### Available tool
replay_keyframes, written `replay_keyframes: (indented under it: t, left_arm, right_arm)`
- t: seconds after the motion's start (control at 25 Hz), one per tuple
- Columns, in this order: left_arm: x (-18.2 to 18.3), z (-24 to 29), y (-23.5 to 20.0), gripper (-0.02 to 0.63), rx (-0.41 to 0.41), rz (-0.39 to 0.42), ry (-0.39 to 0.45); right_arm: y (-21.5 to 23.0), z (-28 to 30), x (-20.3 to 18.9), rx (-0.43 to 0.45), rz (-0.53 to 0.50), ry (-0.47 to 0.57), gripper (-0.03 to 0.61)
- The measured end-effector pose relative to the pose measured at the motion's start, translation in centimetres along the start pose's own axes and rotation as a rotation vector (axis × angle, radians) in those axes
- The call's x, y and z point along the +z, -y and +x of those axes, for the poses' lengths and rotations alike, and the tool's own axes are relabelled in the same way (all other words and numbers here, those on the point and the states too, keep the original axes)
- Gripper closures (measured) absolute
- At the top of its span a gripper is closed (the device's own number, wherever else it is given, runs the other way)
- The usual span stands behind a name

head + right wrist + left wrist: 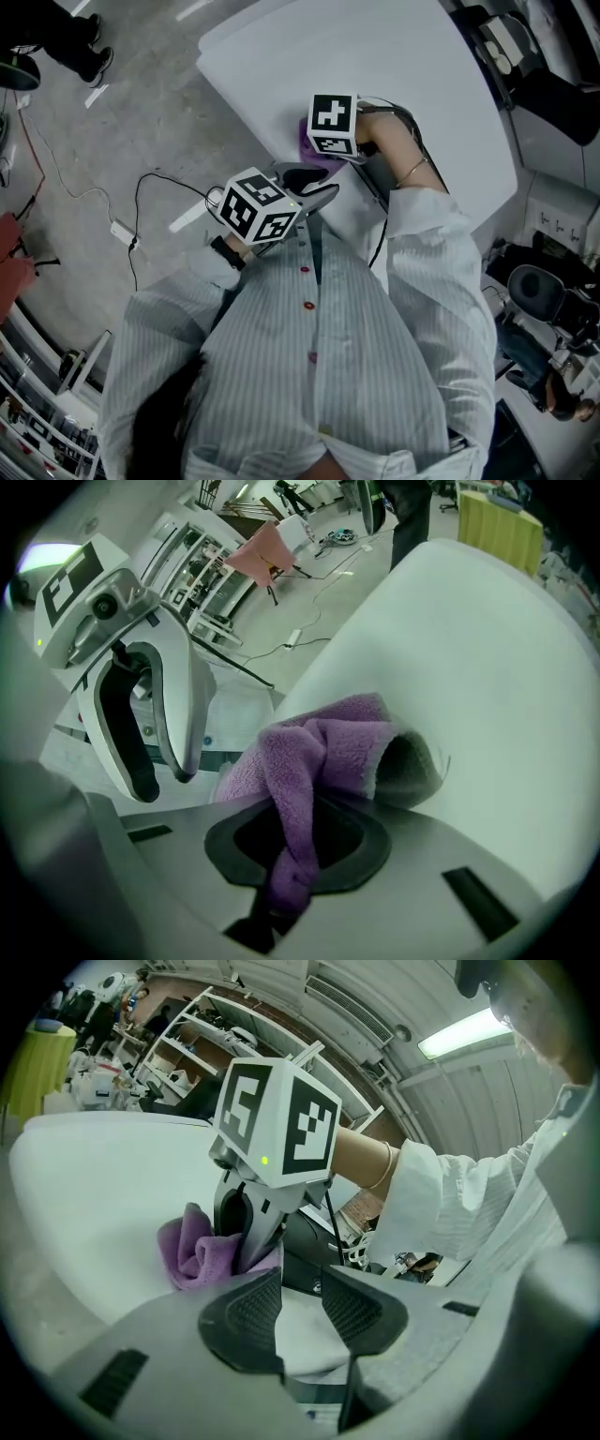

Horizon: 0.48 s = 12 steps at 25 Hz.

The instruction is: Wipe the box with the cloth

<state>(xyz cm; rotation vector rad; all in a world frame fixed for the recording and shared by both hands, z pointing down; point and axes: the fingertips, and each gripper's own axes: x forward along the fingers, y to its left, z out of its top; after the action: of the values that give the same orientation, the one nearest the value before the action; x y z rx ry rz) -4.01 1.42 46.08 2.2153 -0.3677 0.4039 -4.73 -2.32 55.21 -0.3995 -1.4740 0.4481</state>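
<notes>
**Inspector:** State of the right gripper (292, 855)?

**Assessor:** Clenched on the cloth (328, 747). A purple fold ran down between its jaws. The bulk was bunched ahead of them and lay on the white bench (403, 66), close to its near edge.

**Inspector:** And the left gripper (302, 1302)?

**Assessor:** Released. Its jaws stood a little apart with nothing between them, and only pale surface showed through the gap. It was held just beside the right gripper, by the bench's near edge. It pointed toward the cloth without touching it.

**Inspector:** The box?

**Assessor:** I could not tell it apart from the white surface under the cloth.

**Inspector:** Anything else noted?

**Assessor:** The person wore a striped shirt (309, 375). The right forearm was bare, with a thin bracelet (412, 172) at the wrist. A cable (141, 187) lay looped on the grey floor (141, 94) to the left of the bench. Shelving (178, 1044) stood in the background of the left gripper view.
</notes>
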Motion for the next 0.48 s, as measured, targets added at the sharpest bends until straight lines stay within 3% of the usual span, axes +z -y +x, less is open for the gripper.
replay_keyframes:
  t: [0.12, 0.48]
  left_arm:
    - [0.0, -0.9, 0.2, 0.492, 0.005, 0.008, 0.013]
    - [2.3, -3.0, 1.8, 0.492, -0.008, 0.08, 0.069]
  right_arm:
    - [-0.7, -0.6, 0.8, -0.01, 0.002, 0.055, 0.529]
    - [-3.8, -5.9, 2.7, -0.064, 0.085, 0.411, 0.529]
